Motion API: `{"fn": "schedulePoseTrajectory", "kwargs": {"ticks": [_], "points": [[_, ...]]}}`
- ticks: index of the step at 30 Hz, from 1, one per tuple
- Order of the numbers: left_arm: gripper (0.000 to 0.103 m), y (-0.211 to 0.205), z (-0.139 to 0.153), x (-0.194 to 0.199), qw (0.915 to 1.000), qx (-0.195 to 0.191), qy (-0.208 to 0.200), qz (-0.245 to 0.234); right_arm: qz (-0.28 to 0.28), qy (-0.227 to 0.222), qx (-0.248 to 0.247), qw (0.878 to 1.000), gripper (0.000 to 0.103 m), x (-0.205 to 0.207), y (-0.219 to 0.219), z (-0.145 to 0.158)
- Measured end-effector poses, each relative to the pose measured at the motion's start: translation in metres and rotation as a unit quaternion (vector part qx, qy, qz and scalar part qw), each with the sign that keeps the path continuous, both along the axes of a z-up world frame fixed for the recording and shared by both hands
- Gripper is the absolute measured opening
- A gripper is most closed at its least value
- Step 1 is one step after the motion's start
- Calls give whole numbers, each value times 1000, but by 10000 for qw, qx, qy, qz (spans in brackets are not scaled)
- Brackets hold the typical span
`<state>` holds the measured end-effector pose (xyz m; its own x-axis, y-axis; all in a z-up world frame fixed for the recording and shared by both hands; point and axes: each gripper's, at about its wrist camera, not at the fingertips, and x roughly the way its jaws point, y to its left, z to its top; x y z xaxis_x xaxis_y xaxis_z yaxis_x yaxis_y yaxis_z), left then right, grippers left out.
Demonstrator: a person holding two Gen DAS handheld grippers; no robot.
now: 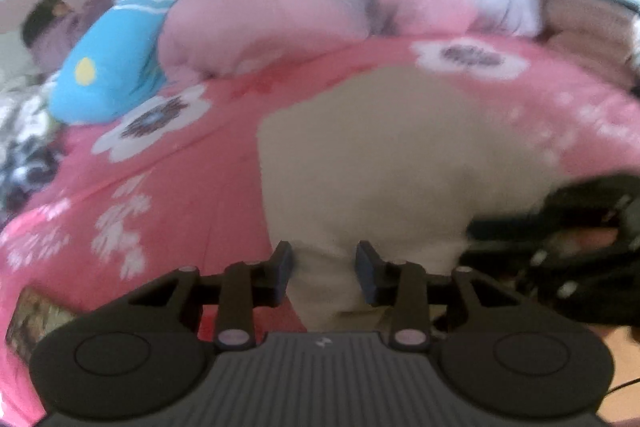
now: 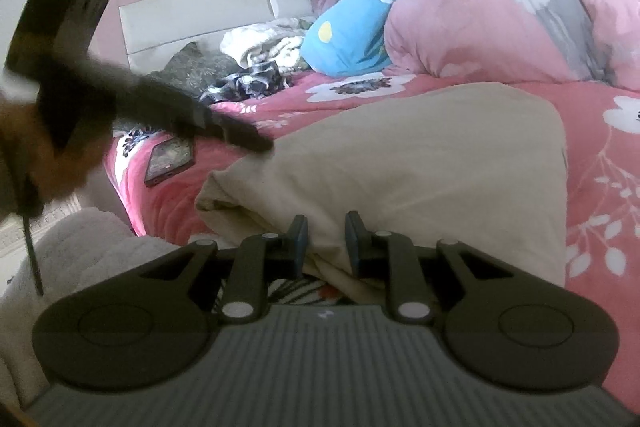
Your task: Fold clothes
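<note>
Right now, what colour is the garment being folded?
Plain beige garment, no pattern. It shows best in the right wrist view, lying on the pink floral bedspread.

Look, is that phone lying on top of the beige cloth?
No, the phone lies on the pink flowered bedspread, off to the left of the beige cloth and apart from it.

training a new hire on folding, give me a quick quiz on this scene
1. True or false: the beige garment lies on a blue sheet.
2. Beige cloth sits between the fingers of: A the left tool only, B the right tool only, C both.
3. Fill in: the blue cushion bears a ___ dot.
Key: 1 false, the pink floral sheet is under it; 2 C; 3 yellow.
</note>
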<state>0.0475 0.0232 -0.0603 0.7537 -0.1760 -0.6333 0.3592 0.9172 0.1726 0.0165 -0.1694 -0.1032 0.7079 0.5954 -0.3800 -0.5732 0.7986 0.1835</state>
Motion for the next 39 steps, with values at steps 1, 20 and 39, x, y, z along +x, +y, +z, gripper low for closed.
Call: {"fn": "schedulePoseTrajectory", "kwargs": {"ticks": [1, 20, 39], "points": [[37, 0, -2, -3, 9999, -47, -69, 79, -4, 21, -56, 10000, 18, 0, 2, 2], [44, 64, -4, -2, 9765, -2063, 48, 630, -331, -36, -897, 9954, 19, -14, 0, 25], [74, -27, -9, 16, 9950, -908, 71, 399, -1460, 441, -520, 9869, 22, 30, -30, 17]]}}
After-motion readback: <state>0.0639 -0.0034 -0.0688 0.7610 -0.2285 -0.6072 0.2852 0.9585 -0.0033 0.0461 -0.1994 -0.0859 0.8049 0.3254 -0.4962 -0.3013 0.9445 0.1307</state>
